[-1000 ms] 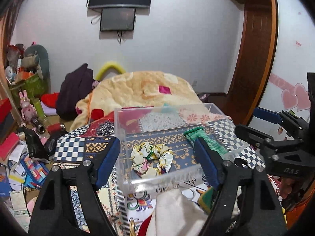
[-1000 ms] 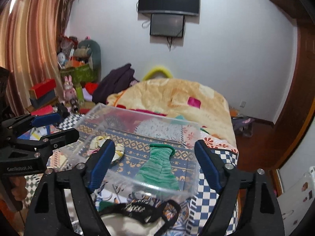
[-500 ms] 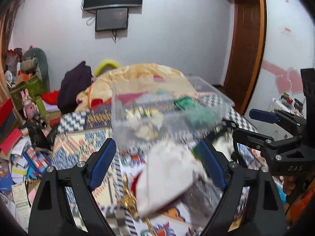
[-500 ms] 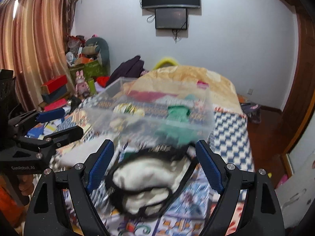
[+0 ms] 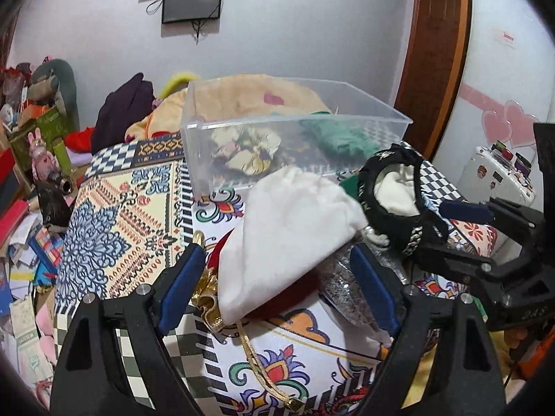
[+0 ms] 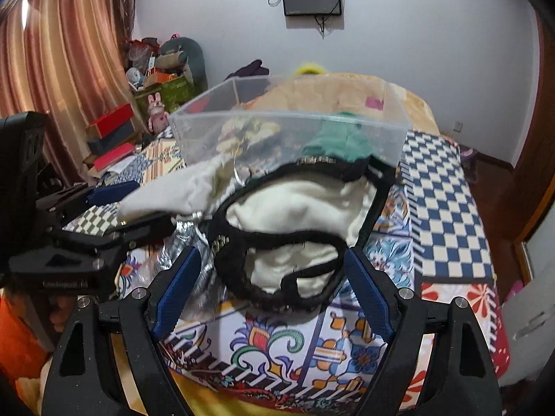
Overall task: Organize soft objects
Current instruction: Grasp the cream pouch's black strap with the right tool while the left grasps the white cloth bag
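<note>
A clear plastic box point(image 5: 208, 159) stands on the patterned bedspread and holds a floral scrunchie point(image 5: 249, 152) and a green cloth point(image 5: 336, 138). In front of it lies a white cloth pouch point(image 5: 288, 232) with a gold cord, over a red item and a silver sequinned piece point(image 5: 341, 294). My left gripper point(image 5: 277, 291) is open, its jaws on either side of the pouch. A black braided headband point(image 6: 242, 277) lies around a cream cloth point(image 6: 295, 208). My right gripper point(image 6: 270, 287) is open around the headband. The box point(image 6: 284, 128) also shows in the right wrist view.
The bedspread point(image 5: 118, 222) drops off at the left to a floor cluttered with books and toys point(image 5: 31, 228). A beige blanket point(image 5: 249, 90) and dark clothes point(image 5: 121, 111) lie behind the box. A white appliance point(image 5: 492, 176) and a wooden door frame stand at the right.
Both grippers have pulled back from the box and dropped lower. The left one now frames the white pouch, the right one the black headband. Both stayed open.
</note>
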A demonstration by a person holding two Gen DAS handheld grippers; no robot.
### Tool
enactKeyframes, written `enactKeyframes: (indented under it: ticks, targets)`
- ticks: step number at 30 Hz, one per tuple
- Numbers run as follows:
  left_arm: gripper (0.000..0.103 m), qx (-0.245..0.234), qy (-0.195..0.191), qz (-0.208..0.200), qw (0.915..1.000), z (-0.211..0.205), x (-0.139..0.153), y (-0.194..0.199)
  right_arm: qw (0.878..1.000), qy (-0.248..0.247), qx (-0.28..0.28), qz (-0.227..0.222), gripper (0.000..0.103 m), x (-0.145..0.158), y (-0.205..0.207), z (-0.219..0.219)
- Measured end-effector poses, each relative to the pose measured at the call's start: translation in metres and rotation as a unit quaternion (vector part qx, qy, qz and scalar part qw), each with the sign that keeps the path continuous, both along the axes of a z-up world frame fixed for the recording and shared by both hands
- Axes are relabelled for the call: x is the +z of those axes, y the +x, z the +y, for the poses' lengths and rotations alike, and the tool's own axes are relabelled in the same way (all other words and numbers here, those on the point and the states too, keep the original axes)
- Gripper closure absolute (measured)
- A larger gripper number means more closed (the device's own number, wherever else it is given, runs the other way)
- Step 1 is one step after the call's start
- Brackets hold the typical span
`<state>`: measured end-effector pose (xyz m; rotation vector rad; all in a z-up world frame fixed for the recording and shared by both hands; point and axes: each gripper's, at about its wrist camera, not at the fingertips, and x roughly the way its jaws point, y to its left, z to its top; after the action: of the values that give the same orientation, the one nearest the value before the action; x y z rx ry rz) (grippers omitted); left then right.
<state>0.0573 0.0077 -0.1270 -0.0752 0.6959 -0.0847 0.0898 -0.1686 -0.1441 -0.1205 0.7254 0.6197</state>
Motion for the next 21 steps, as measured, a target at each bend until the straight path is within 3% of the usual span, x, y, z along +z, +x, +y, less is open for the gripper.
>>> enactKeyframes:
  ticks: [3,9,15,21]
  targets:
    - [0.024,-0.002,-0.017,0.007,0.9998,0.003,-0.003,0.003,1.000,0.004,0.003,0.015,0.040,-0.006,0.003,0.000]
    - [0.044,-0.001,-0.021,0.001,0.9998,0.002,-0.002,0.005,0.999,0.015,0.023,0.031,0.066,-0.010,0.001,0.002]
    - [0.073,0.010,-0.035,0.002,0.9993,0.011,-0.002,0.006,0.999,0.033,0.028,0.024,0.084,-0.003,-0.004,0.000]
    - [0.088,0.020,-0.045,-0.004,0.9988,0.017,0.002,0.003,0.998,0.053,0.026,0.005,0.089,0.011,-0.010,-0.005]
